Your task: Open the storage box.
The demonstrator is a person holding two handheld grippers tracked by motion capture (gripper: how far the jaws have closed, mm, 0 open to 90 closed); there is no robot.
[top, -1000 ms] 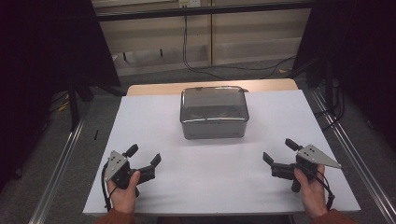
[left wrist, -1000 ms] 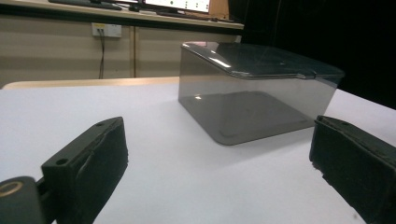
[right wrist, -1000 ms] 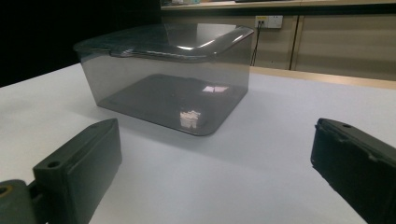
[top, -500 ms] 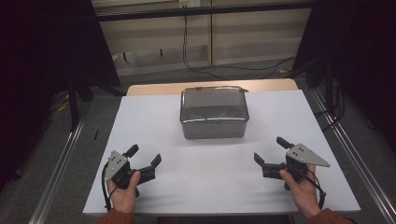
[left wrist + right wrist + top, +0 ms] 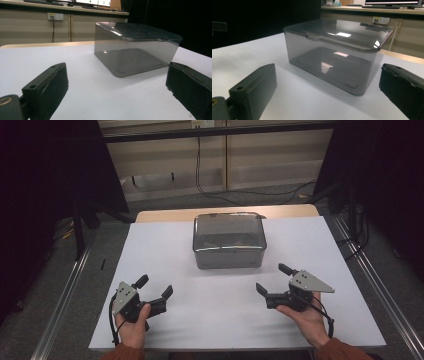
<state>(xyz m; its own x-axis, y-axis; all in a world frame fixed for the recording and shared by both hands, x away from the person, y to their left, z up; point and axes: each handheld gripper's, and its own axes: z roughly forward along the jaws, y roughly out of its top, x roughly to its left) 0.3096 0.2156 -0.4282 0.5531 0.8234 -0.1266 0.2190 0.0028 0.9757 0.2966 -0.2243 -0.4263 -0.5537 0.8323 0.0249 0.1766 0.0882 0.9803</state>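
Observation:
A smoky translucent plastic box [image 5: 228,240] with its lid on sits on the white table surface [image 5: 165,245], toward the far middle. The box [image 5: 135,53] looks empty through its walls; the box [image 5: 334,52] has a small tab on the lid's near edge. My left gripper [image 5: 155,287] rests low at the near left, open, jaws wide apart with nothing between them. My right gripper [image 5: 274,279] is at the near right, also open and empty, pointing at the box. Both are held well short of the box.
The white surface ends in a wooden table strip [image 5: 165,215] at the far side. Metal rails [image 5: 65,290] run along both sides of the table. Cables [image 5: 200,175] hang against the cabinet wall behind.
My right gripper has moved left and slightly forward, toward the box. The left gripper has stayed where it was. Both remain open.

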